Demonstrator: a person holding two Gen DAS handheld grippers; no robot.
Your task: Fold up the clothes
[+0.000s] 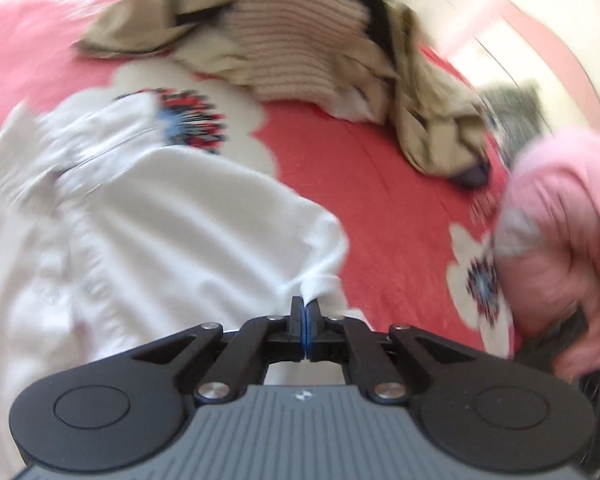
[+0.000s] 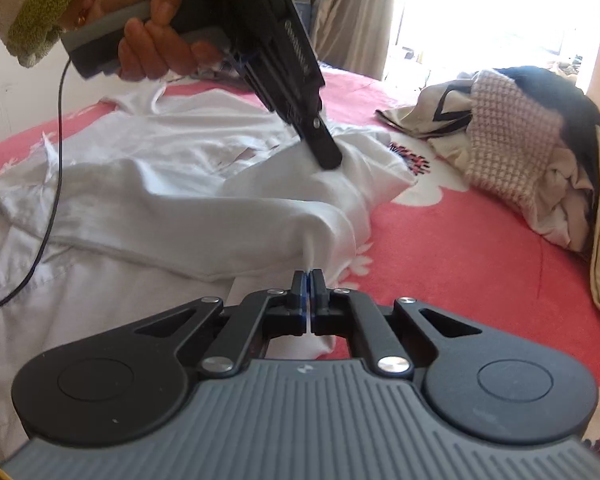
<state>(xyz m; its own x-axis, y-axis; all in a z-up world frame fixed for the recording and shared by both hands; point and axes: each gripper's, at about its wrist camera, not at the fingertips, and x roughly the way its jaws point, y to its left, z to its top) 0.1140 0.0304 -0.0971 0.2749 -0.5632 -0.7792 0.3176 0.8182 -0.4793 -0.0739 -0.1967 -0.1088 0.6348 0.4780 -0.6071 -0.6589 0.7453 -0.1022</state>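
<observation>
Jaws on both tools clamped tight on cloth: left gripper (image 1: 305, 312) and right gripper (image 2: 308, 280) each pinch an edge of the white shirt (image 2: 204, 184), which lies rumpled on the pink floral blanket (image 2: 440, 260). Unfolded pile (image 2: 516, 148) waits well apart. Step looks like grasp-and-lift for a fold; next prob. needs both hands carrying the edge across evenly, w/o slipping.

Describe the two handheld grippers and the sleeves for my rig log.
Both the left gripper and right gripper have black linkages, blue pads and ribbed grey bodies. A black cable trails from the left one's grey handle. Green-cuffed cream fleece sleeve; pink sleeve.
</observation>
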